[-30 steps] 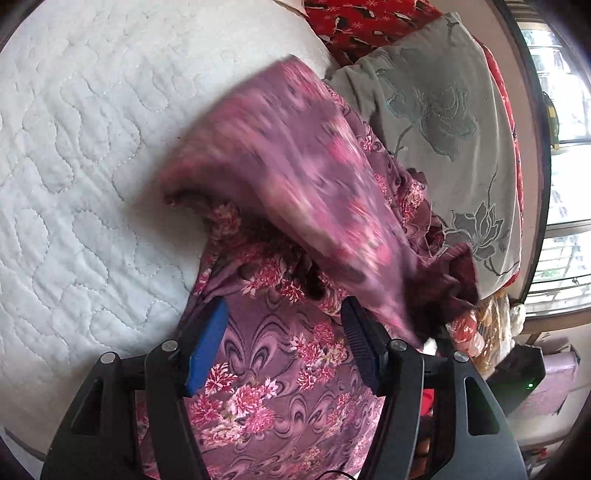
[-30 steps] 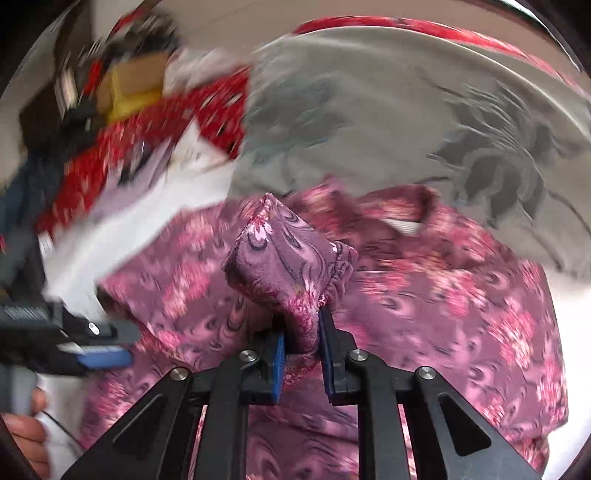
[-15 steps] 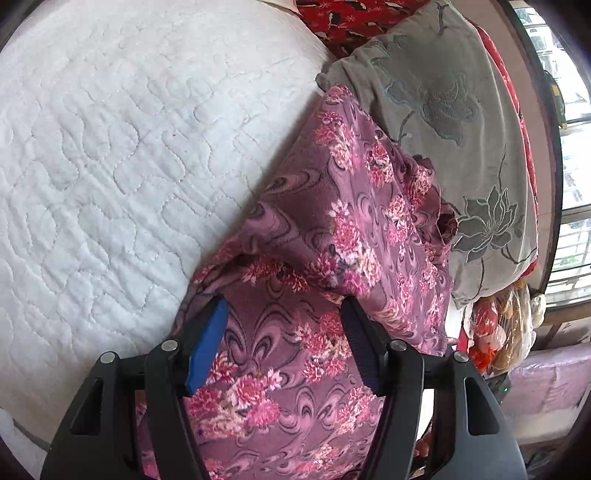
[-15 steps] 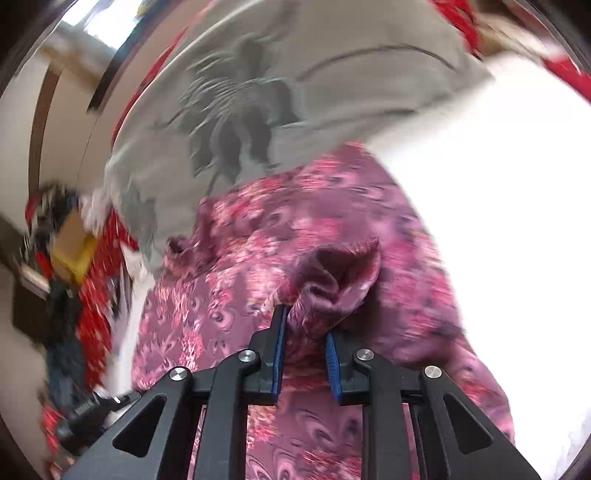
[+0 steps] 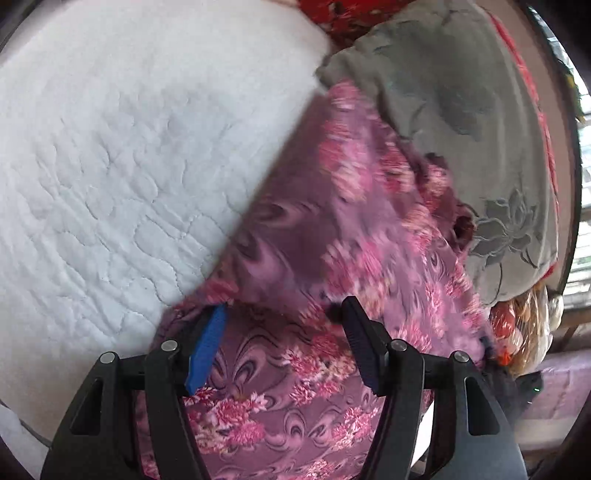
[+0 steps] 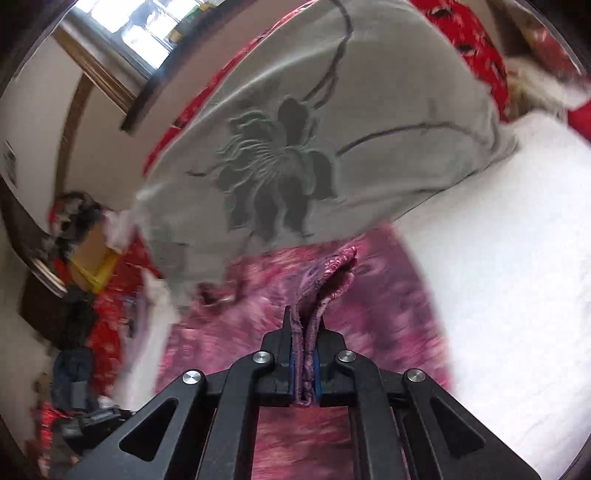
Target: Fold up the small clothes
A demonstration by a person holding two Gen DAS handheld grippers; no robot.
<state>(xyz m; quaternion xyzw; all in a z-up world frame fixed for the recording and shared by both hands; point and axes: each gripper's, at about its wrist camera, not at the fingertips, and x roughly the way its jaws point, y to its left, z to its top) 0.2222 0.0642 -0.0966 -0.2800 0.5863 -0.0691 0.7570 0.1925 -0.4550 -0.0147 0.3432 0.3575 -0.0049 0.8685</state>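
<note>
A purple garment with pink flowers lies on the white quilted bed, one part folded over along a diagonal edge. My left gripper is open just above the garment's near part, holding nothing. My right gripper is shut on a bunched fold of the same garment, which sticks up between the fingers; the rest of the cloth spreads blurred below it.
A grey pillow with a dark flower pattern lies against the garment's far side. Red patterned bedding lies behind it. Clutter and a window stand beyond the bed's edge.
My right gripper has carried the garment's fold across and down toward the pillow side, and the cloth now lies flatter. My left gripper has stayed open in place.
</note>
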